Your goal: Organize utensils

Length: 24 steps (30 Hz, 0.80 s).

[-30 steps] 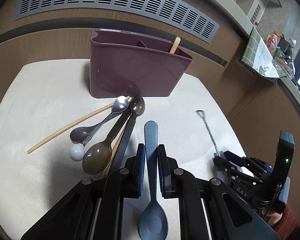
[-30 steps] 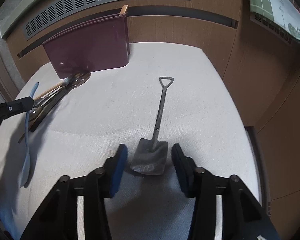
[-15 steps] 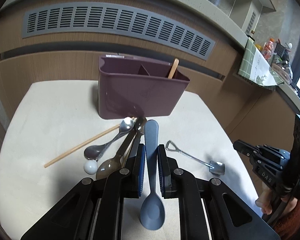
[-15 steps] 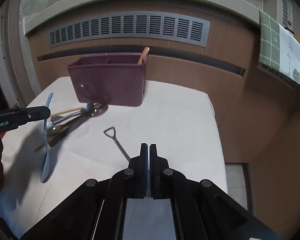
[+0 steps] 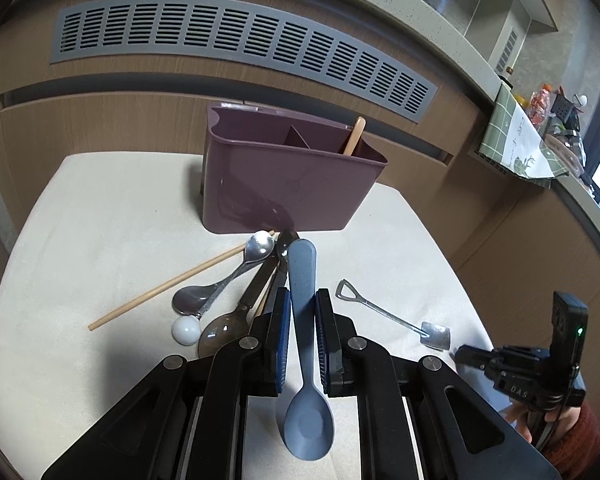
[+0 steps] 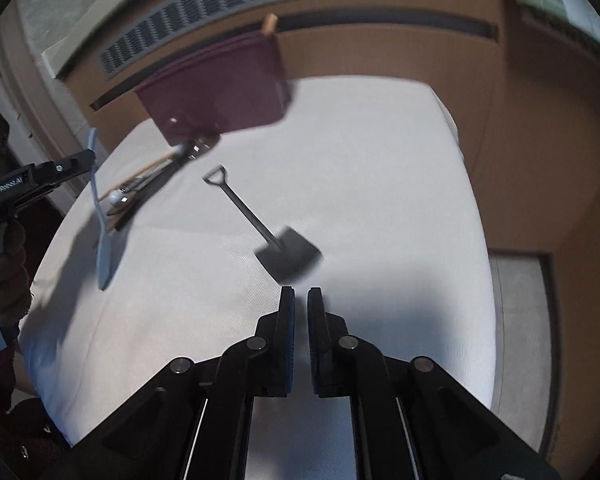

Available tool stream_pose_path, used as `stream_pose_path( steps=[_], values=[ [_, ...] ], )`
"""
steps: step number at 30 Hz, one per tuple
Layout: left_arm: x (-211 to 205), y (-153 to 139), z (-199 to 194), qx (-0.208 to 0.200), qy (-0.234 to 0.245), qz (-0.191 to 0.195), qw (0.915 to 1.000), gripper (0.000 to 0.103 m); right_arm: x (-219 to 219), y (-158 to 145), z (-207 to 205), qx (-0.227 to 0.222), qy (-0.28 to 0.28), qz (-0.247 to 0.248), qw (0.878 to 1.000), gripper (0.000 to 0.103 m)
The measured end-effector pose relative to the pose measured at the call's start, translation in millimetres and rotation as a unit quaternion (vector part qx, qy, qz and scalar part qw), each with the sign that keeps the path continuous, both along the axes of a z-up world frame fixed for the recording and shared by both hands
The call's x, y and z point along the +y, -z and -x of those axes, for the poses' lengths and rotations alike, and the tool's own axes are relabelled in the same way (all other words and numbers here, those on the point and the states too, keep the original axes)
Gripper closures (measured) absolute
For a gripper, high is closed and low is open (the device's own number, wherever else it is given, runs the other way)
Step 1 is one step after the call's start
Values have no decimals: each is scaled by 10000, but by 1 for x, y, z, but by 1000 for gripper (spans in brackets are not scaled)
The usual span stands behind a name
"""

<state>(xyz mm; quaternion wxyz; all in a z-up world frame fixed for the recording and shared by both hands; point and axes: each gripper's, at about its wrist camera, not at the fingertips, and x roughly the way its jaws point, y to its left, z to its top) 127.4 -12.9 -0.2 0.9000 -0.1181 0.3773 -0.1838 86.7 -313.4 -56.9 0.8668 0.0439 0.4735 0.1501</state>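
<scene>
My left gripper [image 5: 301, 312] is shut on a blue-grey plastic spoon [image 5: 305, 360], held above the table with its bowl toward the camera. The spoon also shows in the right wrist view [image 6: 100, 220]. Ahead stands the maroon utensil holder [image 5: 284, 184] with a wooden handle [image 5: 354, 136] in its right compartment. Loose metal spoons [image 5: 228, 280] and a wooden chopstick [image 5: 172, 284] lie in front of it. My right gripper [image 6: 301, 300] is nearly shut and empty, just short of a small metal shovel-shaped spoon [image 6: 288, 254] on the table.
The table has a white cloth [image 5: 100, 220]. A wood-panelled wall with a grey vent grille [image 5: 240, 44] runs behind. The table's right edge [image 6: 484, 220] drops to the floor. A counter with a green checked cloth [image 5: 516, 140] is far right.
The left gripper has risen with the blue spoon and pulled back. The right gripper shut without the shovel spoon, lifted away, then came back down close to it; the shovel spoon has turned on the table.
</scene>
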Motion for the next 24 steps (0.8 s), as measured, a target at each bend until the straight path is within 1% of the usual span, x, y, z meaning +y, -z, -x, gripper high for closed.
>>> stream_pose_path(
  steps=[1, 3, 5, 6, 7, 8, 9, 10, 13, 14, 15, 17, 19, 22, 24],
  values=[
    [-1, 0, 1, -4, 8, -22, 10000, 90, 1, -4, 0, -100, 32, -6, 9999, 96],
    [-3, 0, 1, -20, 14, -78, 10000, 90, 15, -25, -4, -508, -131, 145, 9985, 96],
    [-3, 0, -1, 14, 5, -70, 10000, 90, 43, -45, -15, -870, -586, 506, 9932, 95],
    [-3, 1, -2, 22, 2, -59, 10000, 90, 57, -50, -22, -972, -847, 641, 9896, 93],
    [-2, 1, -2, 23, -6, -52, 10000, 90, 75, -51, -31, -1007, -1261, 742, 9841, 86],
    [-1, 2, -2, 23, -6, -52, 10000, 90, 88, -47, -41, -934, -1608, 781, 9794, 79],
    [0, 3, -3, 34, -3, -54, 10000, 90, 95, -41, -51, -823, -1798, 818, 9768, 79],
    [1, 5, -4, 55, -1, -52, 10000, 90, 103, -30, -64, -609, -1925, 881, 9754, 79],
    [5, 13, -11, 160, 52, -43, 9998, 90, 108, -3, -91, -67, -1905, 1025, 9763, 79],
    [6, 15, -14, 203, 63, -43, 9998, 90, 111, 3, -94, 20, -1984, 1053, 9745, 79],
    [7, 18, -18, 256, 72, -40, 9996, 90, 112, 2, -93, -137, -2031, 1060, 9733, 79],
    [7, 22, -24, 324, 96, -16, 9994, 90, 120, 2, -96, -164, -2125, 1218, 9694, 78],
    [7, 24, -28, 340, 106, 15, 9994, 90, 126, 3, -102, -144, -2117, 1291, 9687, 77],
    [8, 25, -29, 327, 104, 59, 9994, 90, 132, 4, -114, -101, -2120, 1235, 9694, 69],
    [8, 24, -28, 302, 91, 46, 9995, 90, 138, 4, -117, -255, -2242, 1268, 9659, 67]
  ],
)
